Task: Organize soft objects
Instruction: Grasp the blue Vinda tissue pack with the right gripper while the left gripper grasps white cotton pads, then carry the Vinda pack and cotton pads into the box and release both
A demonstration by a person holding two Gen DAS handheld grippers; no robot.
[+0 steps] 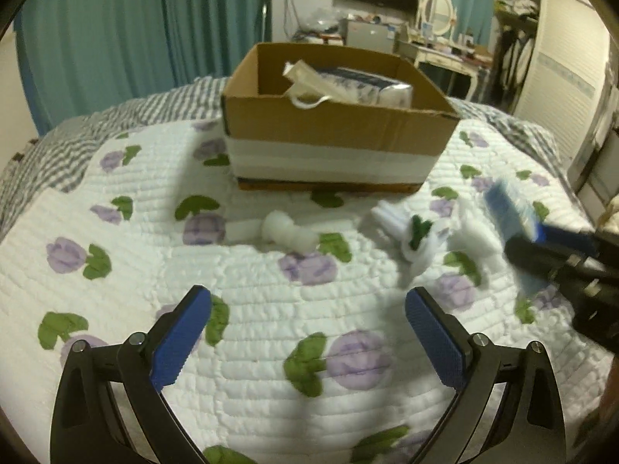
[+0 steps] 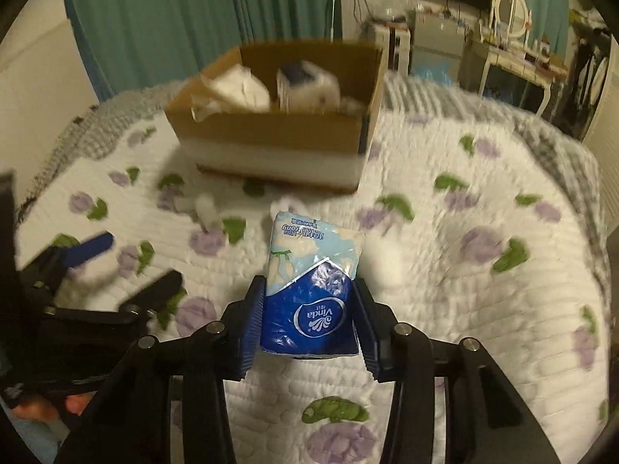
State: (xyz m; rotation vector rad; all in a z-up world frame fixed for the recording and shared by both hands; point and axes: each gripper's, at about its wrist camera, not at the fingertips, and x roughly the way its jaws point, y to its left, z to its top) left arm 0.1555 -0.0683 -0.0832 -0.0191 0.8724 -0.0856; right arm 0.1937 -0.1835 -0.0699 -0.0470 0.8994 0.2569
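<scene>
My right gripper (image 2: 309,290) is shut on a blue and white Vinda tissue pack (image 2: 313,282) and holds it above the quilt, short of the cardboard box (image 2: 278,131). The pack (image 1: 510,216) and right gripper (image 1: 541,247) show blurred at the right of the left wrist view. My left gripper (image 1: 308,301) is open and empty over the quilt. A white bow-shaped soft piece (image 1: 288,234) and a white sock with a green mark (image 1: 418,236) lie before the box (image 1: 336,131). The box holds tissue packs (image 1: 359,87) and white bags.
The bed carries a white quilt with purple flowers (image 1: 232,367) over a grey striped sheet (image 1: 58,147). Teal curtains (image 1: 135,27) hang behind. A dressing table with a mirror (image 1: 437,11) and a wardrobe (image 1: 561,77) stand at the far right.
</scene>
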